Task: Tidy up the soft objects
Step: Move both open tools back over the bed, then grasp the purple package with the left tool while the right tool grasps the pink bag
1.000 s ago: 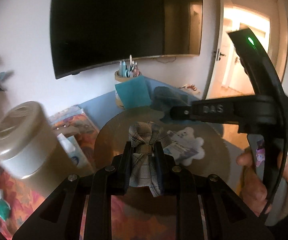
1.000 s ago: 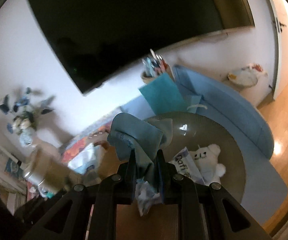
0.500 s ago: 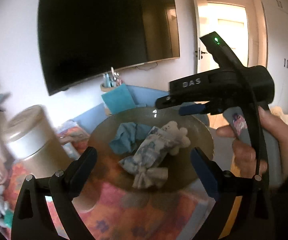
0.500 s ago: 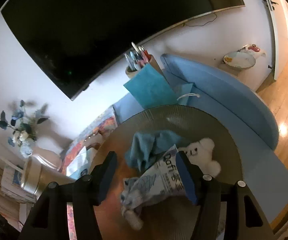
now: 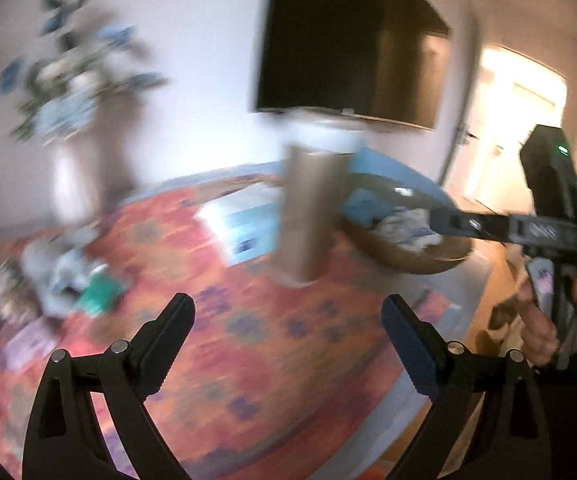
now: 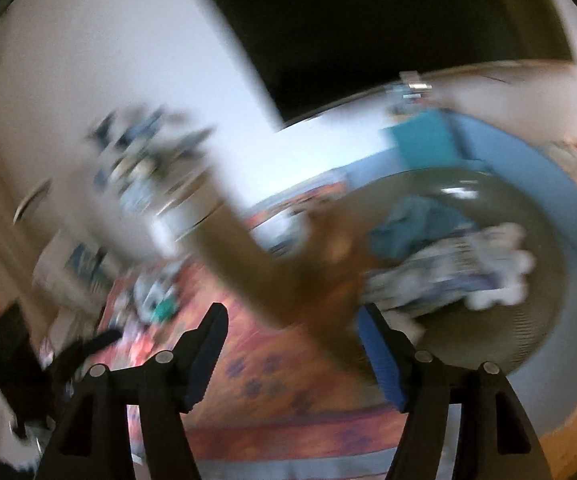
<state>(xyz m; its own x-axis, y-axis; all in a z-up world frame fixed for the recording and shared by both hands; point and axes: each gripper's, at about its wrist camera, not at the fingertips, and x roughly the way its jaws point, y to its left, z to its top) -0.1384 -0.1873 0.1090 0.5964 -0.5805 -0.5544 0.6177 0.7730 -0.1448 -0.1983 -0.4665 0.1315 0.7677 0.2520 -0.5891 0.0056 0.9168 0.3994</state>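
Left wrist view, heavily blurred: the left gripper hangs with its fingers spread wide and nothing between them, above a bench covered by an orange-red patterned cloth. Ahead, a tall tan canister with a pale lid stands on the cloth. Just behind it on the right sits a round brown bowl holding a blue cloth and a pale bundle of soft things. At far left on the cloth lies a small heap of grey, blue and green soft items. A vase of blue and white flowers stands behind. Only this view shows the right gripper's black body, held in a hand at the right edge; its fingers cannot be told here.

Right wrist view, also blurred: the right gripper has its blue-padded fingers spread apart, holding nothing. The bowl lies ahead on the right, and here its contents read better: the blue cloth at the back, touching a white plush toy with a printed wrapper. The canister is a tan smear between the fingers and the bowl. The left heap shows faintly.
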